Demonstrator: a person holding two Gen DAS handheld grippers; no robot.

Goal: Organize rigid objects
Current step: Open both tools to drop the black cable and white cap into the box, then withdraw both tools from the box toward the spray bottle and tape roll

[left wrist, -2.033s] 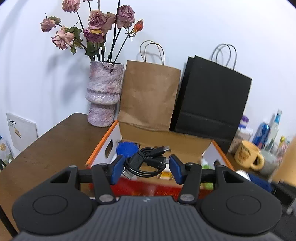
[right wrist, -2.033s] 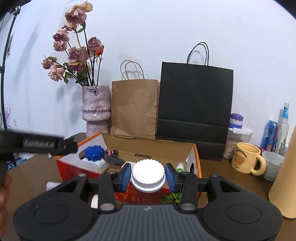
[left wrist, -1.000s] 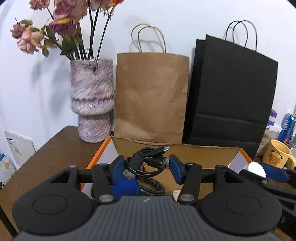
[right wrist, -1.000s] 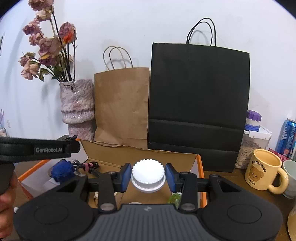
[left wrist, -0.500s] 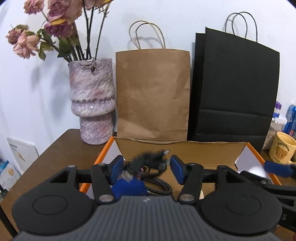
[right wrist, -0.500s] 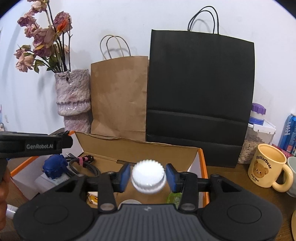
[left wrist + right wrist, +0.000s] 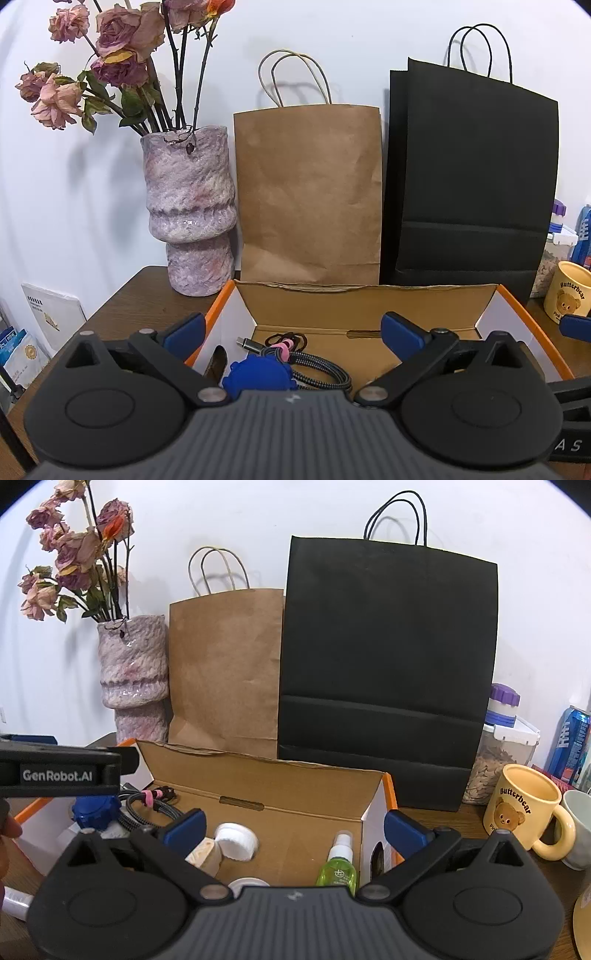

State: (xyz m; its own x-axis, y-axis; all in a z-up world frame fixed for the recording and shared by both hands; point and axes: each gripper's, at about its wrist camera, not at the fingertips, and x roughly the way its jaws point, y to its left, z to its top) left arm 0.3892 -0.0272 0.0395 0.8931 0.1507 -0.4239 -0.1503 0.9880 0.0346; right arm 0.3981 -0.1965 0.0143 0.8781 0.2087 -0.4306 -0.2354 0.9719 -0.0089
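Observation:
An open cardboard box (image 7: pixel 369 291) with an orange rim sits right below both grippers. My left gripper (image 7: pixel 291 328) hangs over its left half; its jaws are opening wide and nothing is between them. Below it lie a blue ribbed cap (image 7: pixel 258 373) and a braided grey cable (image 7: pixel 321 365). My right gripper (image 7: pixel 293 827) is over the box (image 7: pixel 258 766), its jaws also opening and empty. A white ribbed cap (image 7: pixel 236 840) lies on the box floor near its left finger, and a green spray bottle (image 7: pixel 338 867) stands further right. The black cable coil is out of sight.
Against the wall behind the box stand a pink stone vase (image 7: pixel 190 210) of dried roses, a brown paper bag (image 7: pixel 308 192) and a black paper bag (image 7: pixel 472 177). On the right are a yellow bear mug (image 7: pixel 521 808), a purple-lidded jar (image 7: pixel 502 731) and a blue can (image 7: pixel 572 738).
Both grippers have opened wide. The black cable coil dropped out of the left jaws and out of view. The white cap fell from the right jaws into the box.

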